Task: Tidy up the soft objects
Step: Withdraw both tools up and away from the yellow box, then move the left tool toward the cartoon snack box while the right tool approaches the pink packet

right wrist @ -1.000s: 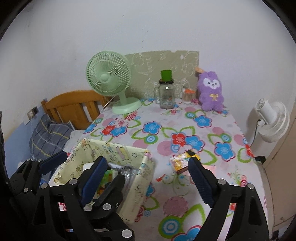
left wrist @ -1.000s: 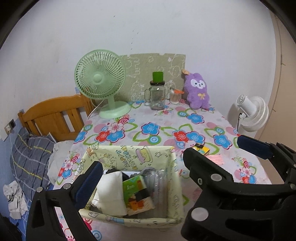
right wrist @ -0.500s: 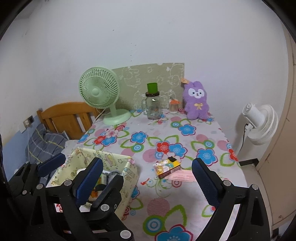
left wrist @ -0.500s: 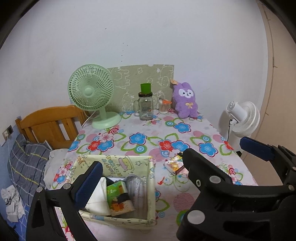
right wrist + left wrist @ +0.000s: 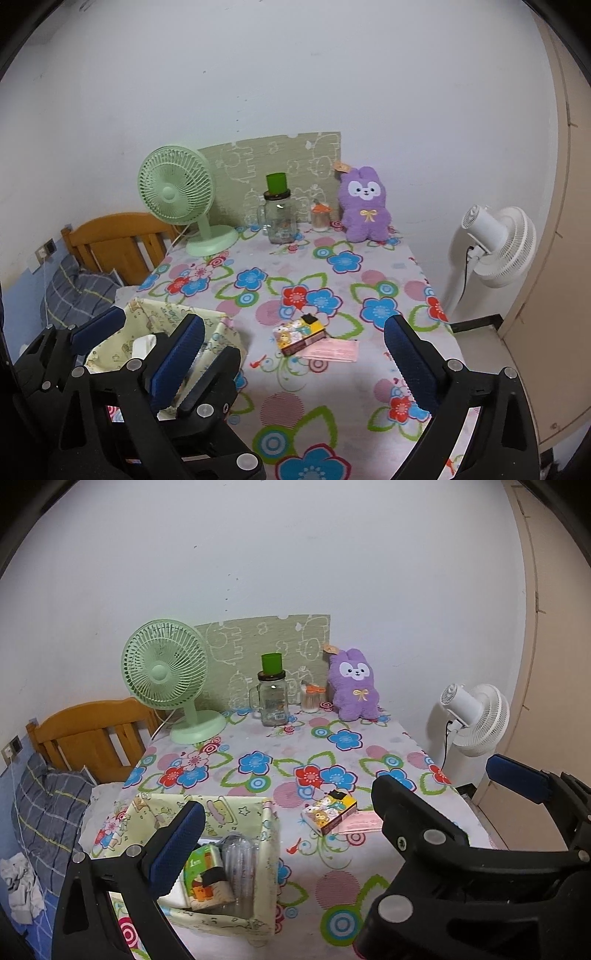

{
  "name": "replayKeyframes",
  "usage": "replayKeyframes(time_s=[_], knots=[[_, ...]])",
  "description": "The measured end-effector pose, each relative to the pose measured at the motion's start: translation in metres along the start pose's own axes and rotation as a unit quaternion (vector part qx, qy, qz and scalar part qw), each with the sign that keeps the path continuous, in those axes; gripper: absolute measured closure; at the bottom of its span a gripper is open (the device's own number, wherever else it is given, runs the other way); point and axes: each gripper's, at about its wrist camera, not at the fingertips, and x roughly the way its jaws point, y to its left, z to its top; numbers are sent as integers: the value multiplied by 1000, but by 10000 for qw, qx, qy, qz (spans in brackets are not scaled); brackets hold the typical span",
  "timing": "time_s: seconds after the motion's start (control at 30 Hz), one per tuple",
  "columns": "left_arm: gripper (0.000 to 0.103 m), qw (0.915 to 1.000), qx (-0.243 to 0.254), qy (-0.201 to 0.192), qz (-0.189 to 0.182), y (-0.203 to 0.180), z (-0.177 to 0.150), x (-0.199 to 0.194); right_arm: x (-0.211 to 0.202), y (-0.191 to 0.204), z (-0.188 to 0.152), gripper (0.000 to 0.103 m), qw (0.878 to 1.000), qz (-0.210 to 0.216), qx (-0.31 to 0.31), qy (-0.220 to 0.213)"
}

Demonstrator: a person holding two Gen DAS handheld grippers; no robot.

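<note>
Both of my tools hang over the near end of the table (image 5: 388, 746), which is covered in a slick cloth printed with flowers. The right gripper (image 5: 295, 321) has just been opening. Its ribbed blue pads (image 5: 410, 363) stand wide apart with nothing between them. The left gripper (image 5: 175, 332) is also spread and holds nothing. One of its black fingers pokes into the right one's gap.

The bunny (image 5: 354, 686), purple and fuzzy with a paper tag on one ear, sits upright at the far edge against the wall, well apart from both tools. Beside it are a small pot (image 5: 310, 699), a clear glass jar (image 5: 273, 701) with a green cup on its lid, and a round mint fan (image 5: 164, 664).

The basket (image 5: 229, 812) is limp pale-yellow printed fabric at the near left corner. The left view looks down into it and shows a white soft pack (image 5: 173, 897), a green carton (image 5: 207, 878) and ribbed clear plastic (image 5: 238, 860). In the right view the grippers cover most of that. That view does show the cartoon-printed box (image 5: 299, 334) lying on a pink paper slip (image 5: 336, 350), and the white fan (image 5: 498, 243) on its stand.
</note>
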Motion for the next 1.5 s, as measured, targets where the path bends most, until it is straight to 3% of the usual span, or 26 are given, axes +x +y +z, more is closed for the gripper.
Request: replayKeyframes(time_s=[0.83, 1.37, 1.5], knots=[[1, 9992, -18, 353, -206, -38, -16, 61, 50, -52, -18, 4, 9996, -97, 26, 261], [21, 9938, -89, 1074, -276, -41, -35, 116, 105, -66, -35, 4, 9970, 6, 115, 763], [21, 9929, -109, 1155, -251, -42, -38, 127, 115, -69, -38, 4, 9965, 41, 66, 832]])
